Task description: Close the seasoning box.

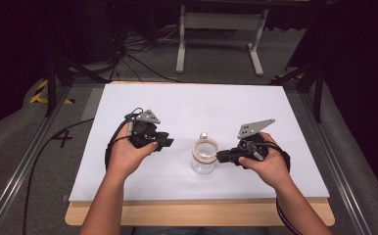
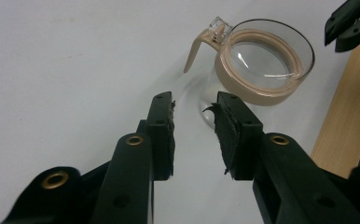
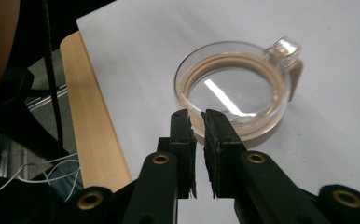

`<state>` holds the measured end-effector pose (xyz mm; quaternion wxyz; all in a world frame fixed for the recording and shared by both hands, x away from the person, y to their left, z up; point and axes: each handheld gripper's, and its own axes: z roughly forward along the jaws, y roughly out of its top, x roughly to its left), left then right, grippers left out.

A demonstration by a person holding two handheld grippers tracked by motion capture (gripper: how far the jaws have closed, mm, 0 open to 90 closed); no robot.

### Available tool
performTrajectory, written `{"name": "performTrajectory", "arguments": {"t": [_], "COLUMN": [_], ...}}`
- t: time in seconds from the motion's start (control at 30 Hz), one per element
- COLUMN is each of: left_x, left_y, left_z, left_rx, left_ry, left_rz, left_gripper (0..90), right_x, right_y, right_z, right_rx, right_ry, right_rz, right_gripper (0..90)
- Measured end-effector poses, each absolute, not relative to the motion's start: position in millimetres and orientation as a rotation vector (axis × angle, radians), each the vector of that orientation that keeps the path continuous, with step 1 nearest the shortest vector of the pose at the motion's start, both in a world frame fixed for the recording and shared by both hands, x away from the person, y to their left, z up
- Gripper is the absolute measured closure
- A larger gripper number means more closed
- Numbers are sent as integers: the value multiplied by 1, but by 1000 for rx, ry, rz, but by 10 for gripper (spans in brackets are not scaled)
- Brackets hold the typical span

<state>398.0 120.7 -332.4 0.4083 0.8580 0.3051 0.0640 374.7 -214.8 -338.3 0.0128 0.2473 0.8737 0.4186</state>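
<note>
A small clear glass jug (image 1: 204, 155) with a tan collar and a tan handle stands upright on the white table top (image 1: 192, 103), near its front middle. In the left gripper view the jug (image 2: 262, 65) lies just beyond my left gripper (image 2: 194, 109), whose jaws stand open with nothing between them. In the high view that left gripper (image 1: 170, 143) is a short way left of the jug. My right gripper (image 1: 220, 156) is close to the jug's right side. Its jaws (image 3: 197, 119) are shut but for a thin slit, just short of the jug's near rim (image 3: 236, 91).
The white top lies on a wooden board whose edge (image 1: 177, 213) shows along the front. Metal rails (image 1: 25, 166) run down both sides of the table. A white frame stand (image 1: 221, 29) and cables (image 1: 138, 54) are on the floor behind.
</note>
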Motion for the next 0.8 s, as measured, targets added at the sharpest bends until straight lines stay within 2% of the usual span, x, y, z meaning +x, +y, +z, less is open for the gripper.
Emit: {"name": "performTrajectory", "arguments": {"t": [0.43,0.8], "left_x": [392,397], "left_y": [144,159], "left_z": [-338,-347], "left_rx": [2140,2140], "left_ry": [843,916], "left_rz": [180,241], "left_gripper": [636,598], "right_x": [382,393], "right_y": [-265,-309], "right_z": [-316,-325], "right_rx": [872,1015], "right_ry": [2528,2412], "right_rz": [1376,1335], "right_gripper": [714,630]}}
